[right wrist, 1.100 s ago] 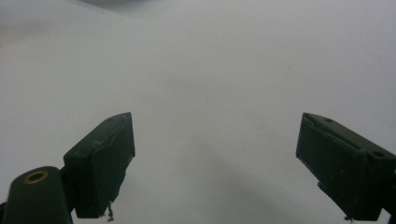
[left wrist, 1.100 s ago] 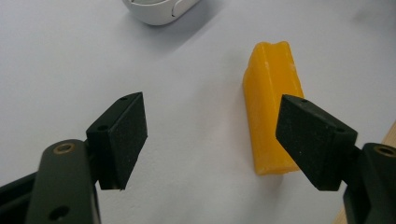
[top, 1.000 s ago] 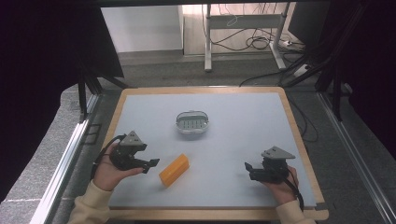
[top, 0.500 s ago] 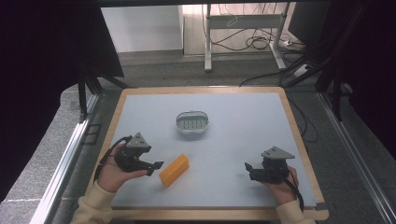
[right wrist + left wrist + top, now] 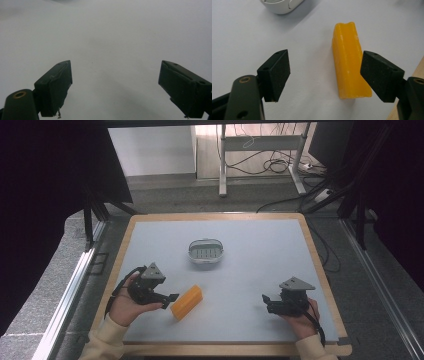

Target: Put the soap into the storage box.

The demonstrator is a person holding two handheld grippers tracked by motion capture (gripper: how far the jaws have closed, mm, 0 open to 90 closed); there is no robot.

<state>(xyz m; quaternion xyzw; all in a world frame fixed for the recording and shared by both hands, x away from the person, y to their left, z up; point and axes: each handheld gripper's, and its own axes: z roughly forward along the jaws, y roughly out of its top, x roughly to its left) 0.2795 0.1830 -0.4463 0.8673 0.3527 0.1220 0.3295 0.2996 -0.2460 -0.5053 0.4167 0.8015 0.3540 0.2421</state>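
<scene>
While my left tool [image 5: 167, 298] gapes with its jaws apart around the near end of the orange block [image 5: 187, 302], not clamped, that block lies near the tabletop [image 5: 260, 245] front edge, well short of the white basket [image 5: 205, 251]. Since a second ago my left tool has closed in on the block; my right tool [image 5: 268, 301], jaws apart, rests over bare surface right of the block.

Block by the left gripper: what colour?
Orange-yellow block, lying between the open left gripper's fingers; clearest in the left gripper view.
</scene>
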